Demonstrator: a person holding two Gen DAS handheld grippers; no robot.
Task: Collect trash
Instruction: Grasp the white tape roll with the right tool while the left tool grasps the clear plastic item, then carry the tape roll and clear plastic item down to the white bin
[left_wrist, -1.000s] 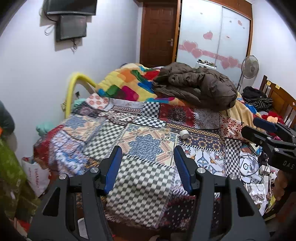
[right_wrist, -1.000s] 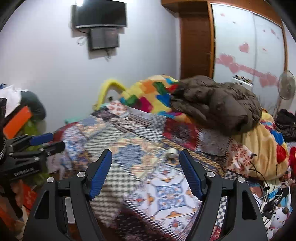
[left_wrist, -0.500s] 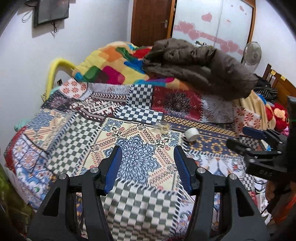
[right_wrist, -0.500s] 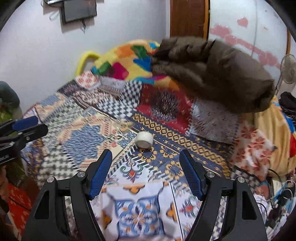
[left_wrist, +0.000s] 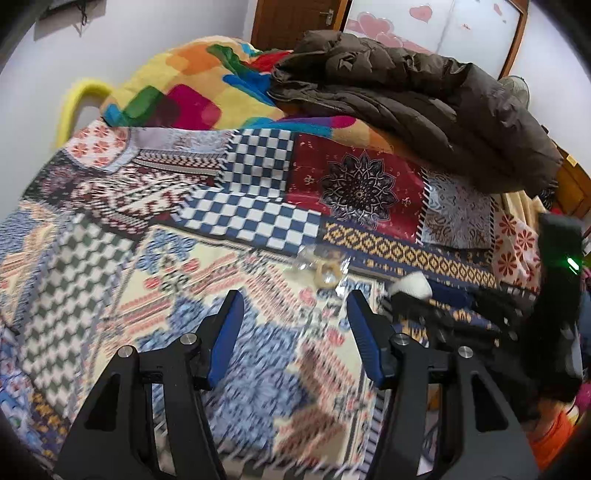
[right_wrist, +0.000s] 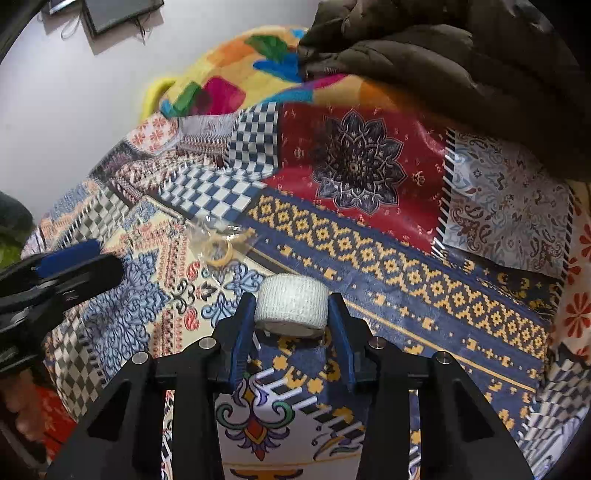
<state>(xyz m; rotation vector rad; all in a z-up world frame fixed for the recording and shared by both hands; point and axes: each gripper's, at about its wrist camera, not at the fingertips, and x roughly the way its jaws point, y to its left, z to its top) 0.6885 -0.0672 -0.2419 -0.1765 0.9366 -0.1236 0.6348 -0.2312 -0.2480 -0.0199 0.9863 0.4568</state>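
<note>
You are at the pickup step of collecting trash — your right tongs are closing around the squat white roll of woven bandage tape, which lies on its side on the patchwork-patterned bed cover. The blue pads look to be at the roll's two flat ends, yet it appears to rest on the cover, not yet lifted. Your left tongs stand apart with nothing between them, aimed just short of the crumpled clear plastic wrapper with a tan ring inside, which lies on the cover just beside the roll.

Next, I judge, you need the right grip firm before raising the roll — then bring the left tongs forward over the wrapper, which is thin and may slip.
</note>
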